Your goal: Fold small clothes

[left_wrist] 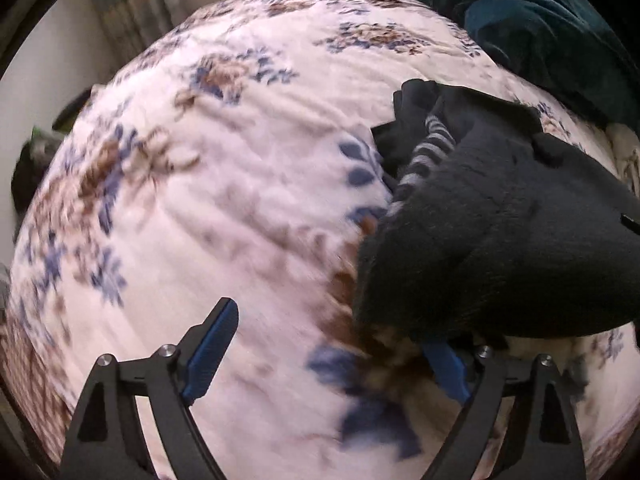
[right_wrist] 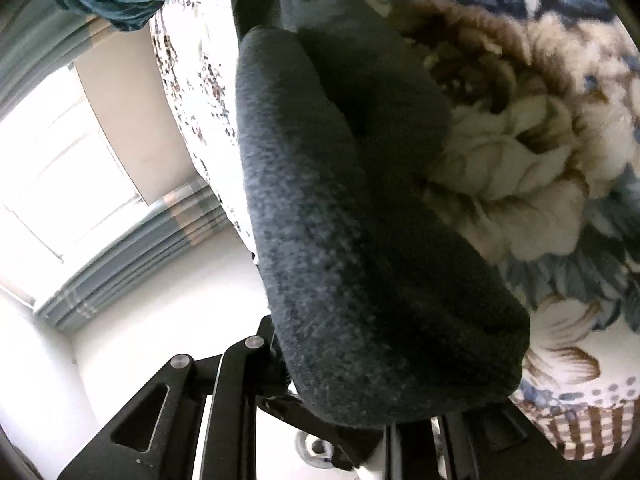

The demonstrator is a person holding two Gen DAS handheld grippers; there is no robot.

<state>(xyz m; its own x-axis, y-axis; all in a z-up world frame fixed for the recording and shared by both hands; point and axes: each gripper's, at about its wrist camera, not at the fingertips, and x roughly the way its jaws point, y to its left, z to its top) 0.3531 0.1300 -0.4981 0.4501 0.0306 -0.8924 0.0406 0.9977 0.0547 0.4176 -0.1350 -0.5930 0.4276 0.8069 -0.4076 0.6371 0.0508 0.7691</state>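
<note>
A dark fleece garment (left_wrist: 492, 232) hangs lifted over the right side of the floral blanket (left_wrist: 240, 200). Behind it lies a small pile with a black-and-white striped piece (left_wrist: 430, 148). My left gripper (left_wrist: 326, 328) is open just above the blanket, with nothing between its blue pads (left_wrist: 210, 352). The garment's lower edge covers the tip of its right finger. In the right wrist view the same dark garment (right_wrist: 360, 220) fills the middle and drapes over my right gripper (right_wrist: 344, 380). That gripper's fingers are hidden under the cloth, and its linkage is drawn in, shut on the fabric.
A teal velvet blanket (left_wrist: 532, 28) is bunched at the far right corner of the bed. Striped curtains (right_wrist: 132, 236) and a bright window (right_wrist: 52, 168) lie beyond the bed edge. The left half of the floral blanket holds no clothes.
</note>
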